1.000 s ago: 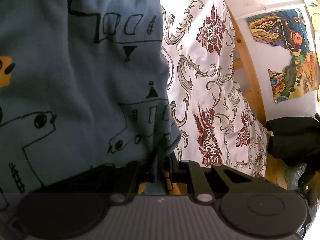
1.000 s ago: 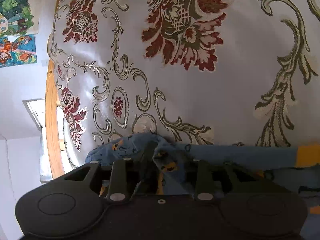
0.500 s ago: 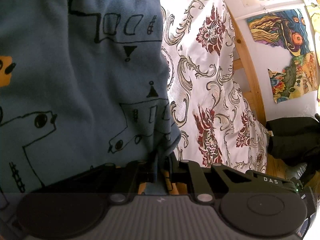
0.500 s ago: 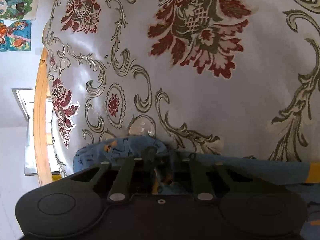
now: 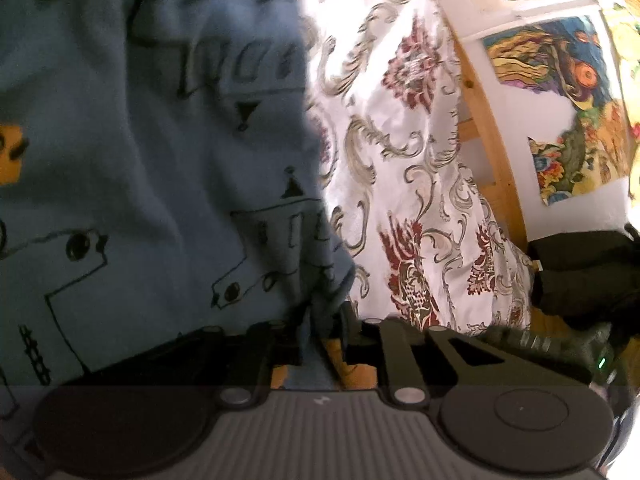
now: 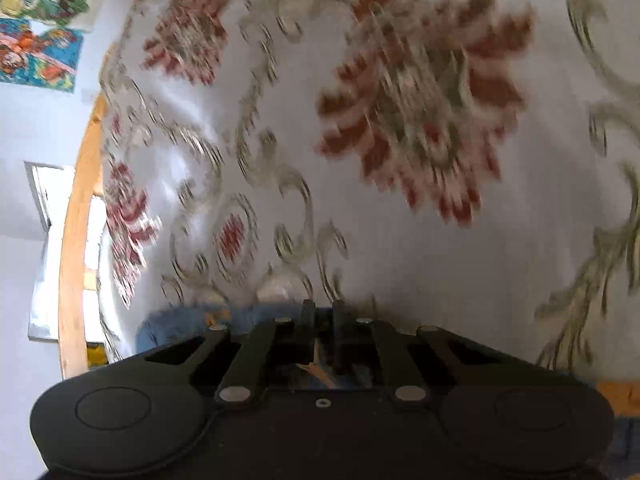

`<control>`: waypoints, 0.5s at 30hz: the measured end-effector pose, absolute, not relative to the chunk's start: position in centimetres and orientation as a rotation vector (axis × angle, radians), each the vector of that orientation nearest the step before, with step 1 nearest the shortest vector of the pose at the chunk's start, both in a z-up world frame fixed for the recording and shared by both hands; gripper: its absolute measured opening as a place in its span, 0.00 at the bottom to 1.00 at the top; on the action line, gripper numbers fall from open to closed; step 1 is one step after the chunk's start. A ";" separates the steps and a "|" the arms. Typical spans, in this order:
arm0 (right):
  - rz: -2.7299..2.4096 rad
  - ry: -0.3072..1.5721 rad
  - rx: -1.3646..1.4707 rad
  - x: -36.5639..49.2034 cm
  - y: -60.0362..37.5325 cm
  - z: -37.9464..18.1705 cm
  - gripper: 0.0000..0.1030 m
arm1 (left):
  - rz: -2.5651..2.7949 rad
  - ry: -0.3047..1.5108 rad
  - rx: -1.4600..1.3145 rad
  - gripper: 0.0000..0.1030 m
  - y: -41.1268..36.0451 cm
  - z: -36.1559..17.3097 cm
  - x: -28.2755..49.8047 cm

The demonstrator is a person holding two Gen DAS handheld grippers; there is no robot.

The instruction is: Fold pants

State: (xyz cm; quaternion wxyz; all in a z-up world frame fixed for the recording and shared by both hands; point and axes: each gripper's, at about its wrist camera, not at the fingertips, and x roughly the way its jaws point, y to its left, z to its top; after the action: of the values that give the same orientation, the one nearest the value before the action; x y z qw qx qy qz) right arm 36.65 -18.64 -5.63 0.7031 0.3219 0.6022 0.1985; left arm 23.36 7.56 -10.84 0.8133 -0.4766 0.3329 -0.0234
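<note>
Right gripper [image 6: 322, 312] swung since earlier frame, view now blurred, fingers pinched on pants [image 6: 180, 320] edge over bedspread [image 6: 400, 240]. Left gripper [image 5: 326, 320] clamps pants [image 5: 140, 160]; only left view shows printed fabric spread wide, wall pictures [image 5: 560, 60].

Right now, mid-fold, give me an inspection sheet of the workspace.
Surface: floral bedspread, slightly rumpled.
Job's things: blue printed pants, draped large in the left view; only a strip along the bedspread in the right view.
Clutter: dark bundle beyond the bedspread's edge.
Grippers: left gripper shut on pants; right gripper shut on pants. Right view is motion-blurred.
Cables: nothing seen.
Surroundings: wooden bed frame, white wall with colourful pictures.
</note>
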 end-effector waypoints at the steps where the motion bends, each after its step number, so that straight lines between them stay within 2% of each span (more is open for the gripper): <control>1: 0.451 1.308 0.690 37.4 -18.6 -5.0 0.07 | -0.037 0.685 -0.980 0.26 7.4 -10.4 23.1; 2: 0.458 1.273 0.653 38.1 -18.4 -4.4 0.07 | -0.024 0.663 -0.951 0.28 7.1 -10.0 22.8; 4: 0.479 1.241 0.593 39.8 -17.9 -4.0 0.00 | 0.001 0.623 -0.896 0.40 6.7 -9.4 22.2; 8: 0.503 1.164 0.399 42.6 -16.8 -4.0 0.00 | 0.018 0.623 -0.818 0.42 6.0 -9.1 22.0; 11: 0.561 1.137 0.375 42.9 -17.6 -2.7 0.13 | 0.023 0.629 -0.834 0.42 6.2 -8.9 22.0; 15: 0.680 1.127 0.274 38.9 -18.6 -0.2 0.31 | 0.038 0.633 -0.880 0.43 6.8 -9.0 22.0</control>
State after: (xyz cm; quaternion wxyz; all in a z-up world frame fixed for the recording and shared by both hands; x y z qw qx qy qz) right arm 38.92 -18.64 -0.24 0.7824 0.1268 0.5221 0.3150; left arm 22.01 6.79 -8.99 0.8565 -0.4187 0.3013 0.0179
